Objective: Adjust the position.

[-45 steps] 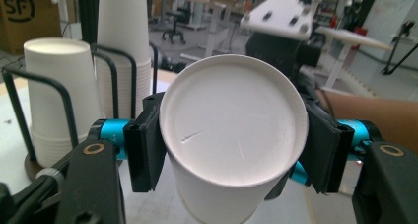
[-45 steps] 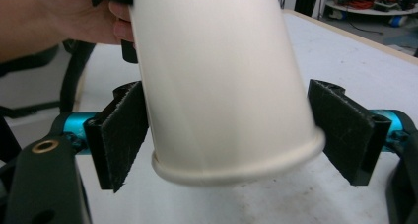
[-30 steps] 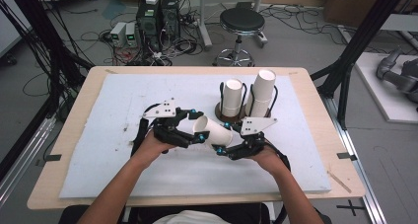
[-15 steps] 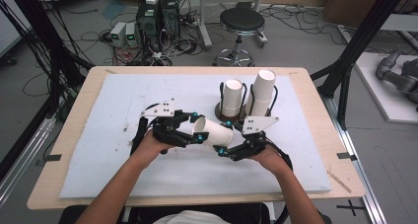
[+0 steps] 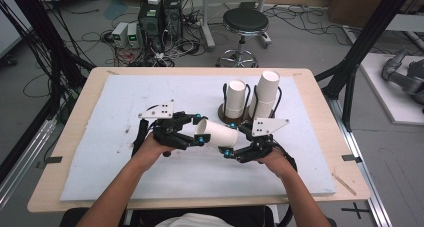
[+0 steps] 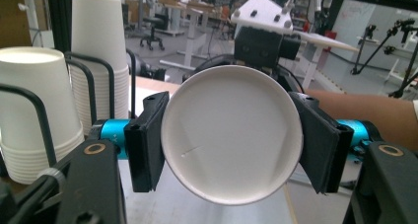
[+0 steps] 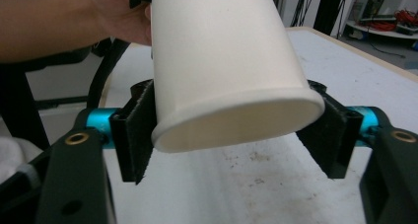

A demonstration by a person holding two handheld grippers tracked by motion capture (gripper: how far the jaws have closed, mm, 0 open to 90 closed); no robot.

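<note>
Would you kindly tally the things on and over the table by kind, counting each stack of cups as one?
Loose cup, held between both tools: 1
Cup stacks in holders: 2
Tools: 2, left, right
Total: 5

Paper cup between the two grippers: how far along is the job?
Done: one paper cup is apart from the racked stacks and held sideways above the table. In hand: the left gripper clamps its mouth; the right gripper flanks its base, grip unclear. Left: probably a handover or setting it down.
</note>
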